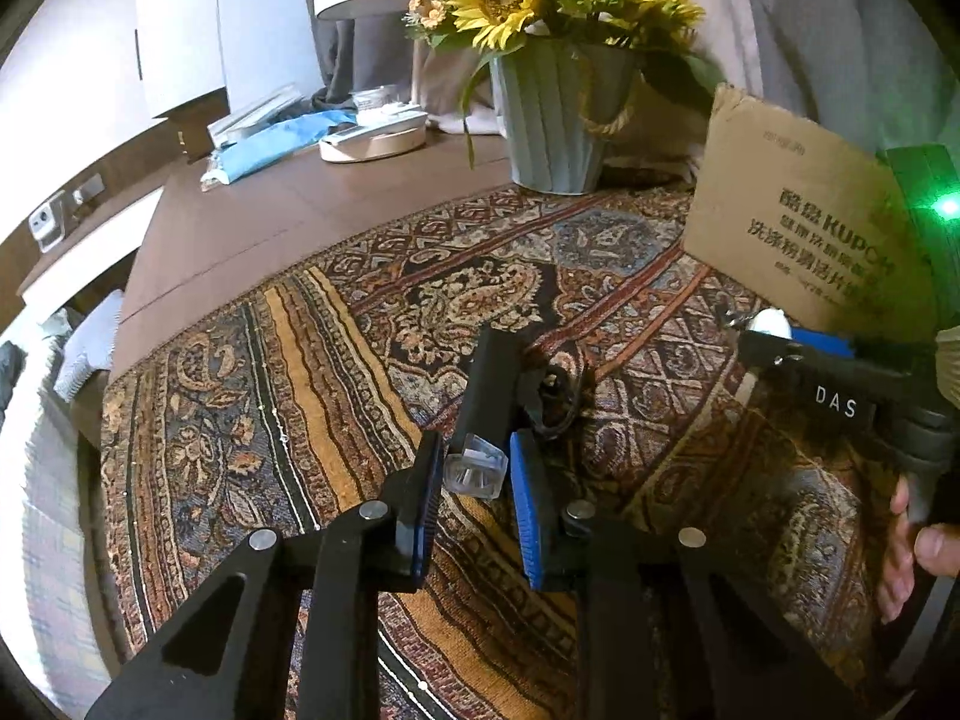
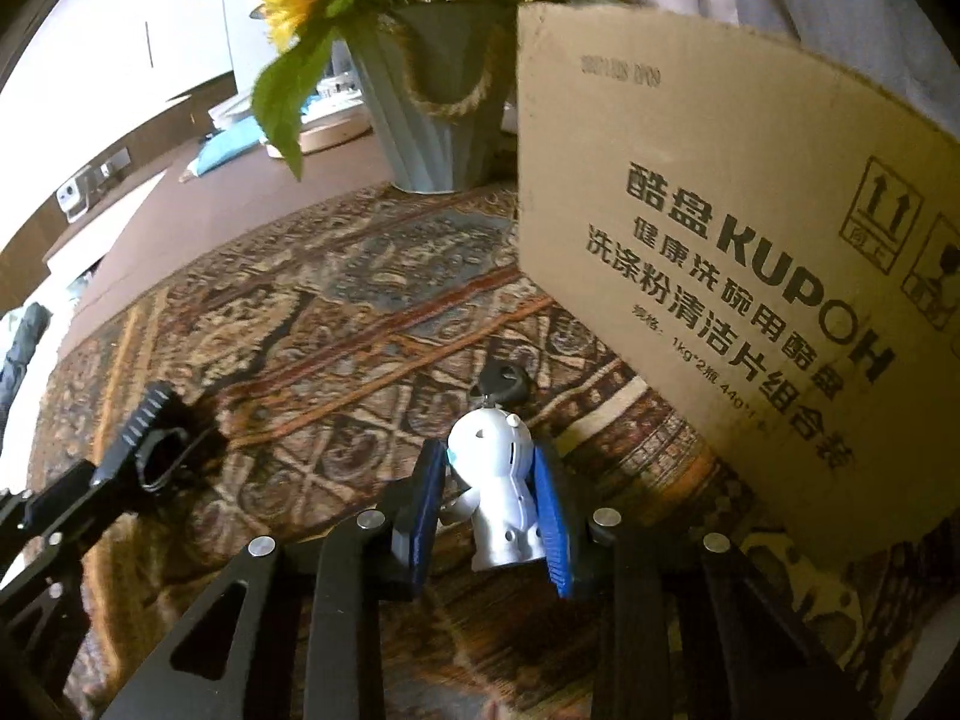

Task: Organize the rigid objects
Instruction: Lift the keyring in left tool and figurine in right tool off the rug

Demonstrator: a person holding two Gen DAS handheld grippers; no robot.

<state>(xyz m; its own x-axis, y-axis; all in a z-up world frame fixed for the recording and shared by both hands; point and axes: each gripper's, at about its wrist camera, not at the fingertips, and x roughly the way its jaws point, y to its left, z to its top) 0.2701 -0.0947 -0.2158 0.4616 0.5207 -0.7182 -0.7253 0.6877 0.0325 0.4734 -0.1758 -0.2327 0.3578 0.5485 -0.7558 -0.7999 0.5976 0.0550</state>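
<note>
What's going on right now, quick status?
Left gripper closing around clear plastic piece on patterned cloth. Right gripper shut on white figurine. Cardboard box close at right.
</note>
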